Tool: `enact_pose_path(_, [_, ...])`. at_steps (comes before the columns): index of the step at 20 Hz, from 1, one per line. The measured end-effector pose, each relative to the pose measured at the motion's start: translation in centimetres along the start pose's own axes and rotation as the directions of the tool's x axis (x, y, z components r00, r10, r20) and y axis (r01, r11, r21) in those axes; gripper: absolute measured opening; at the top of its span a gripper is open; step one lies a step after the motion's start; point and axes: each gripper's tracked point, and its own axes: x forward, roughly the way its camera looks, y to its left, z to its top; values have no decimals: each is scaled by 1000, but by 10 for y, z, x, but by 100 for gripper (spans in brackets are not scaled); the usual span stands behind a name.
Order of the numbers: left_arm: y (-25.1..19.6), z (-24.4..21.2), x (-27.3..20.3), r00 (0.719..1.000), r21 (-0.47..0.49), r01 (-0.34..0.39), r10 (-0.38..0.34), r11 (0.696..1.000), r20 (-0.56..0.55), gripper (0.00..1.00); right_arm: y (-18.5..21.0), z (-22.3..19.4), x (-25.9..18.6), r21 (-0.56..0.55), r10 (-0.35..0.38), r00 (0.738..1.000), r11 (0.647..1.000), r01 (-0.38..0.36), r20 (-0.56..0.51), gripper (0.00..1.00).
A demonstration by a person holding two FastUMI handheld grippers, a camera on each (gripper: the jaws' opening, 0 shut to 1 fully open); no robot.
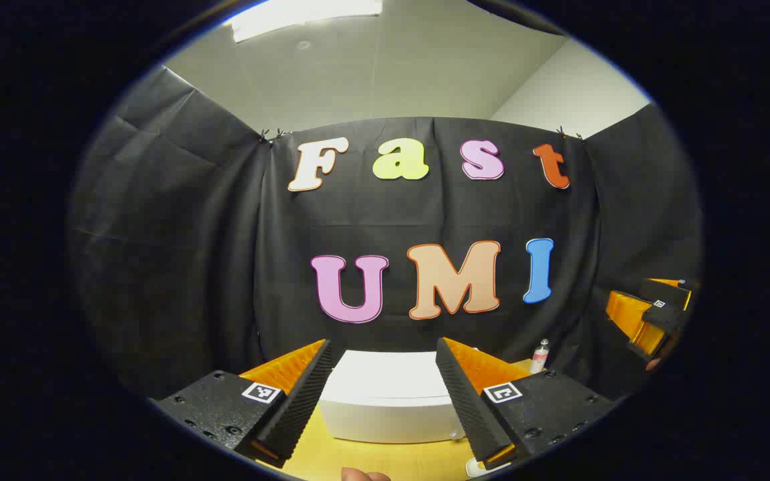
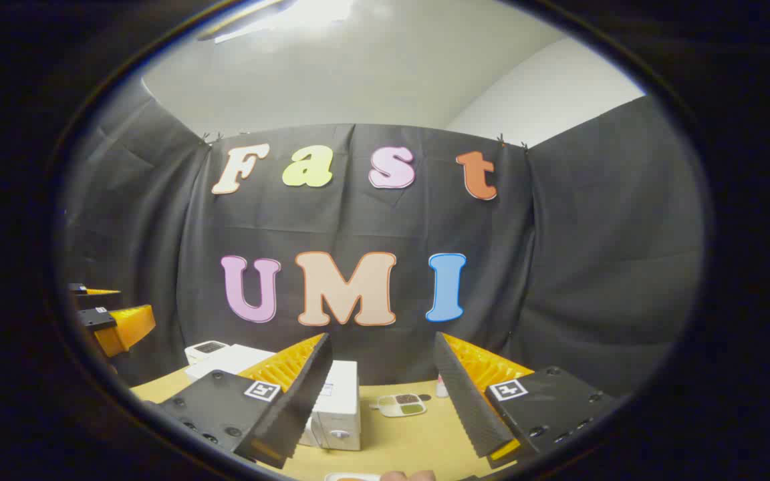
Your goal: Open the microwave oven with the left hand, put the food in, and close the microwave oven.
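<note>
Nothing started yet imo. Left gripper (image 1: 379, 394) jaws apart, empty, hovering above white microwave oven (image 1: 388, 401) on yellow table (image 1: 385, 461). Food tray (image 2: 402, 404) sits right of oven. Right gripper (image 2: 381, 401) apart, empty. Next: left finds door handle.

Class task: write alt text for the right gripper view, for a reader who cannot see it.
An open right gripper hovers over a yellow table, holding nothing. Ahead stand a white microwave oven, door shut, and a small tray of food; the left gripper shows at far left.
</note>
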Motion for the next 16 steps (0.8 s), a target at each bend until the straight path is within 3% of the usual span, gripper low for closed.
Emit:
enact_pose_path(3, [-8, 6, 0, 1000, 17, 6, -6, 1000, 4, 91, -7, 3, 2, 5, 1, 1000, 1000, -1, 0, 96])
enact_pose_path(8, [-18, -3, 0, 999, 13, 15, -14, 1000, -30, 94, -12, 2, 4, 1, 12, 1000, 1000, -12, -2, 96])
enact_pose_path(16, [-30, -7, 1, 999, 10, 18, -17, 1000, -33, 92, -14, -12, 5, -26, 33, 999, 999, -34, -20, 97])
